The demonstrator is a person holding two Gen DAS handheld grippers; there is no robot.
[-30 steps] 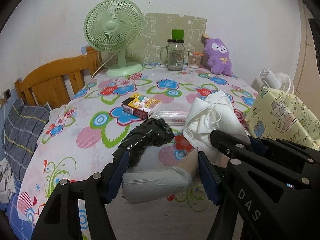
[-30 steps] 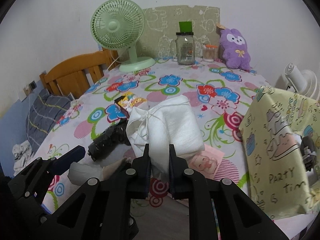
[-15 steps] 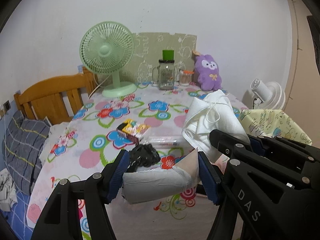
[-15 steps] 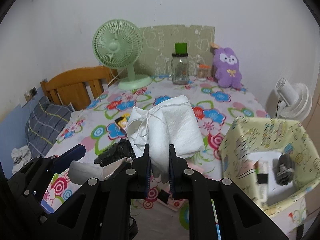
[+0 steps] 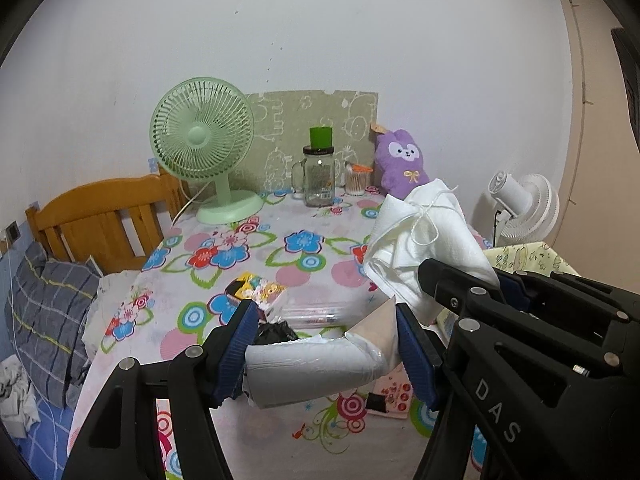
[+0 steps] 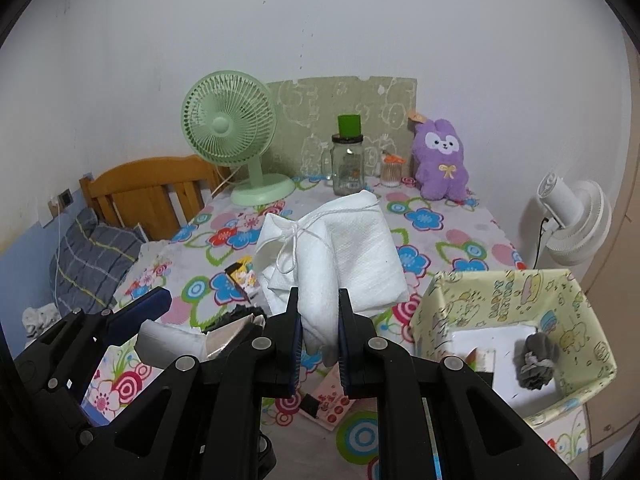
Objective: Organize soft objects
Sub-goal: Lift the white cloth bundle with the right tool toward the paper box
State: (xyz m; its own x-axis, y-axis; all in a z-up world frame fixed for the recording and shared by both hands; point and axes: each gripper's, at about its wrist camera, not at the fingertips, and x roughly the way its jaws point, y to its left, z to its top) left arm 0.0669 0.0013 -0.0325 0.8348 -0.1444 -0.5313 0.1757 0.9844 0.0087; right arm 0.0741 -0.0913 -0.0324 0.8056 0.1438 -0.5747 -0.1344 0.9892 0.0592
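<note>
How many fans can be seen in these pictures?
2. The green fan stands at the far left end of the table, by the wall. The white fan stands beyond the table's right edge. No other is visible.

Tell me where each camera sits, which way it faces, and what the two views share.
Left wrist: on the left gripper, looking along its fingers across the floral table to the wall; it holds a grey packet.
Right wrist: on the right gripper, facing likewise; it pinches a white cloth bundle, with the yellow box at right.
Shared: green fan, purple plush, each other's gripper.
</note>
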